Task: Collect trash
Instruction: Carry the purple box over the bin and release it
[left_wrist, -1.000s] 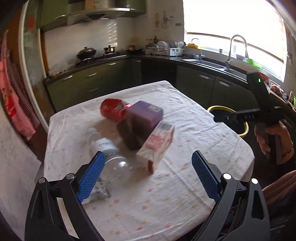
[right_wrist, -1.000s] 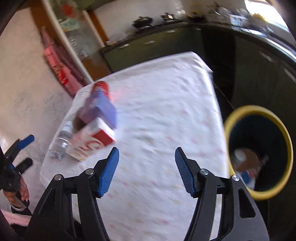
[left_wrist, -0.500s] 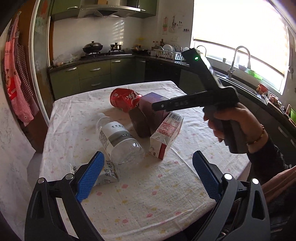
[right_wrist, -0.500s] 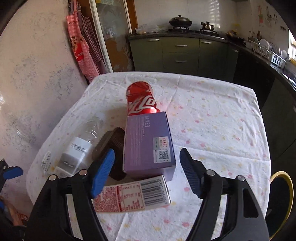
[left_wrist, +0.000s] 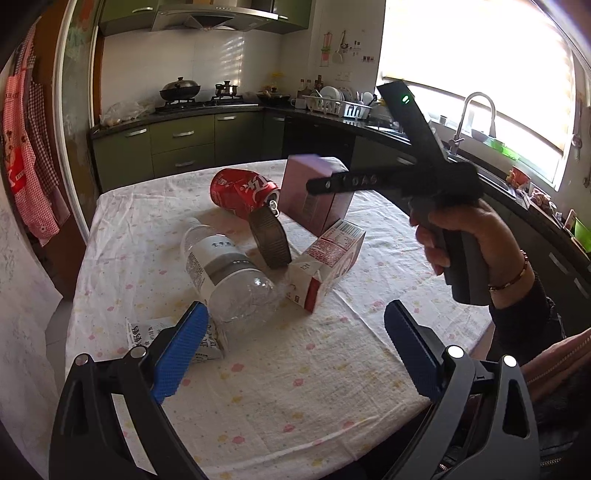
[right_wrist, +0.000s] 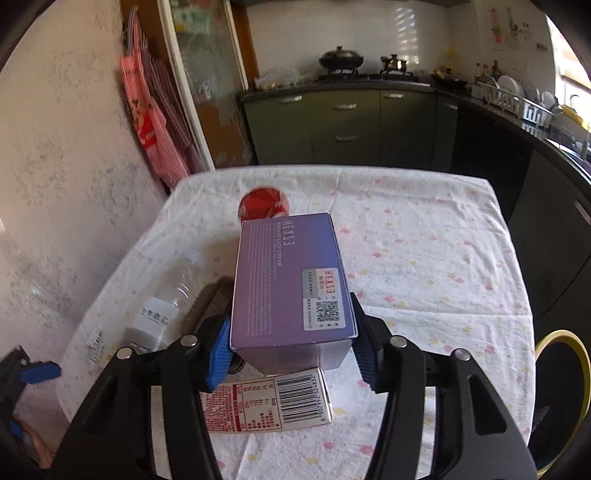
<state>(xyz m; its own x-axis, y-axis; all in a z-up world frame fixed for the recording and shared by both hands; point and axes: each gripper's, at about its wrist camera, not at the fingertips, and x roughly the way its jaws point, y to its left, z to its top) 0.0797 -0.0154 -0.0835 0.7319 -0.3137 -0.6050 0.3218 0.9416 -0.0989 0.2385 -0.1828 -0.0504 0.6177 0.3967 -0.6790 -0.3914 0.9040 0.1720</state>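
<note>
**Purple box between the fingers as the kitchen clear-up went on**

I had the right hand-held gripper (right_wrist: 291, 341) set astride the purple box (right_wrist: 290, 284), one blue pad at each of its long side faces. The pads looked pressed to the cardboard, though I could not tell from either view whether the box was yet off the cloth. Its long axis ran straight away from that gripper, toward the red can (right_wrist: 263, 204) lying on its side just beyond it. Under the near end lay the red-and-white carton (right_wrist: 266, 404), barcode upward, and on the box's left a dark ridged object (right_wrist: 212, 304) leaned beside the clear plastic bottle (right_wrist: 164, 301).

My left hand-held gripper (left_wrist: 291, 356) hung wide open and empty near the worktop (left_wrist: 295, 398) edge, with the bottle and a small printed sachet (left_wrist: 147, 334) close before its left finger. It was well apart from the box, so the right one was plainly the nearer.

The yellow-rimmed bin (right_wrist: 561, 398) stood low off the worktop's right side. I judged that the next move would be a lift and a swing to the right, clear of the carton beneath.
</note>
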